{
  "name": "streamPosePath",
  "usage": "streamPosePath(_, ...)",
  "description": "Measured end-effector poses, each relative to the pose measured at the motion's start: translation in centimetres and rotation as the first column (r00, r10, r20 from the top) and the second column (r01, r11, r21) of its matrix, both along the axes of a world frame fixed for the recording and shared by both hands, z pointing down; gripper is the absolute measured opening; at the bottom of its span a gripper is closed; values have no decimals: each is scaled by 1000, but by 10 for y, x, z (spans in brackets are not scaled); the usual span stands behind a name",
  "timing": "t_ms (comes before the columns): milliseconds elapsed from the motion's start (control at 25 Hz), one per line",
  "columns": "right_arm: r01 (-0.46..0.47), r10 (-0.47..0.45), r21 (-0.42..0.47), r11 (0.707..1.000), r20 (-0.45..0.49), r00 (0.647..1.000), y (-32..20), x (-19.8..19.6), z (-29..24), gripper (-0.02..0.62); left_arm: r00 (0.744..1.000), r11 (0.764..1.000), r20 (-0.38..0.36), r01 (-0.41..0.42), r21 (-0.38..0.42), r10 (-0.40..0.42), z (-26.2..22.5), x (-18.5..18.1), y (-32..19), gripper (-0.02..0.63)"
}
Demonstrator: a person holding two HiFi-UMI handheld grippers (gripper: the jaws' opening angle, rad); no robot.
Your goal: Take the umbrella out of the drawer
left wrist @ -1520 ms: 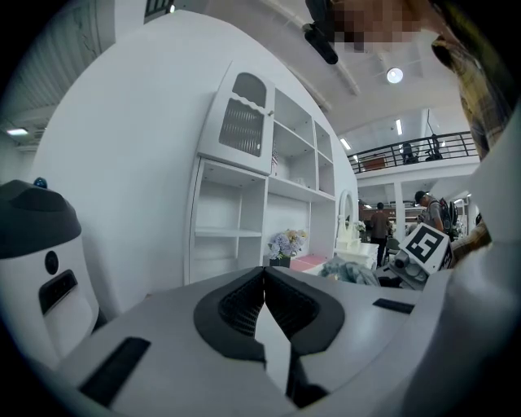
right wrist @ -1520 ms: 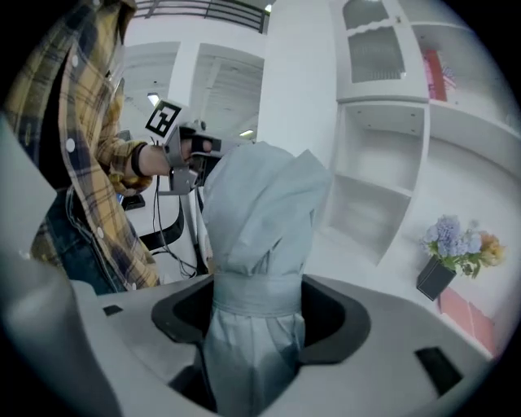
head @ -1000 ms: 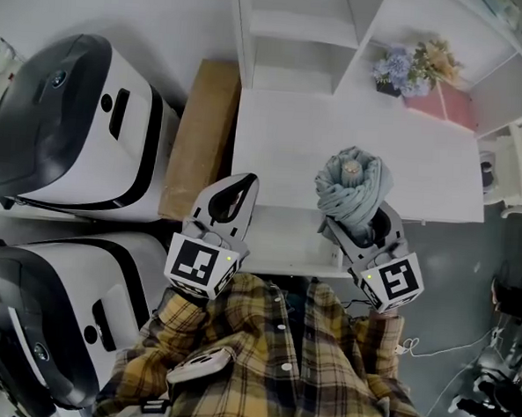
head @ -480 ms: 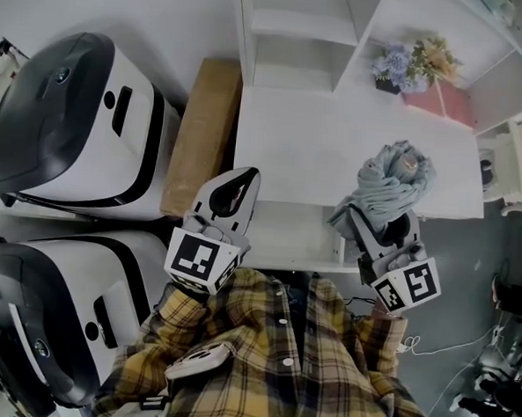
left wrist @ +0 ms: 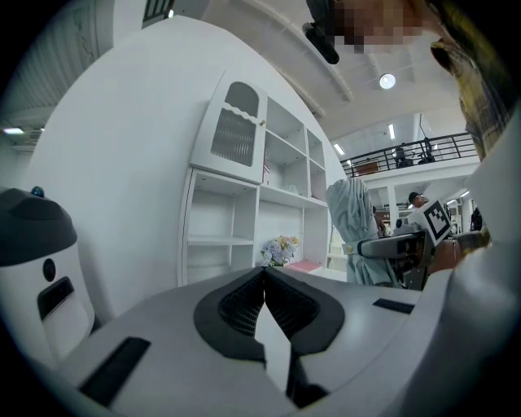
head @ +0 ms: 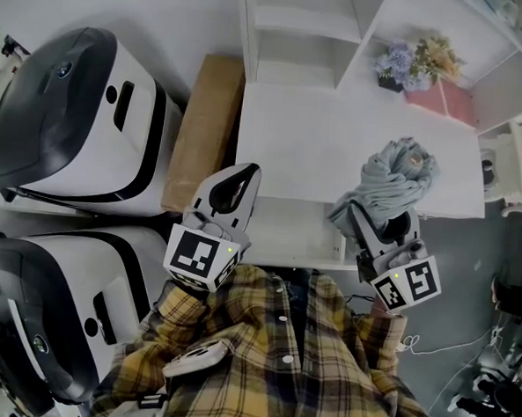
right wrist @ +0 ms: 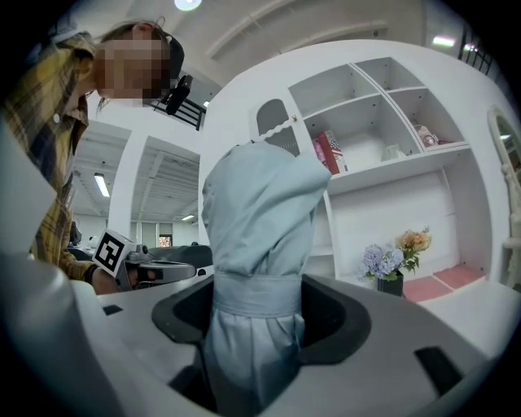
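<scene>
Nearest me, the left gripper (head: 242, 180) hangs by the left front corner of the open drawer (head: 285, 240), its jaws pressed together on nothing. The right gripper (head: 377, 221) is on the other side, past the drawer's right end, and its jaws are clamped on the folded pale umbrella (head: 393, 178), just at the strap that binds the cloth. The umbrella's long axis runs straight on from the jaws, up and away from me, so the bunched top leans over the right part of the white table (head: 318, 145) near its front edge. I judge it clear of the drawer, which looks bare from above. Setting it down falls to the right hand alone, with the table top just beyond it. Farther back stand the white shelves (head: 298, 38) and a small bunch of flowers (head: 409, 61).
</scene>
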State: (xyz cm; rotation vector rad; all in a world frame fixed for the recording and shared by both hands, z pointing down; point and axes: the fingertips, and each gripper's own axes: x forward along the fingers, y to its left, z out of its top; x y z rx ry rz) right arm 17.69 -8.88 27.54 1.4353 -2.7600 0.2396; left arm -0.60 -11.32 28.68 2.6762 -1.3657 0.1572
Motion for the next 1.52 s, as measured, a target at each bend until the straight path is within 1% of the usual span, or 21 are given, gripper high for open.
streamPosePath(440,3,-3,2,1000,5,1000,0,-1,0,302,1000,1000,6,0,-7,0,3,3,-1,20)
streamPosePath(640,2,-2,-1,1000,22,1000,0,1,0,302,1000,1000,6,2,-7,-2,3,3,-1,20)
streamPosePath(1520,18,-18,-16,1000,24,1000,-1,0,4,302,1000,999,10,-14,-29,14,9,9,-3,20)
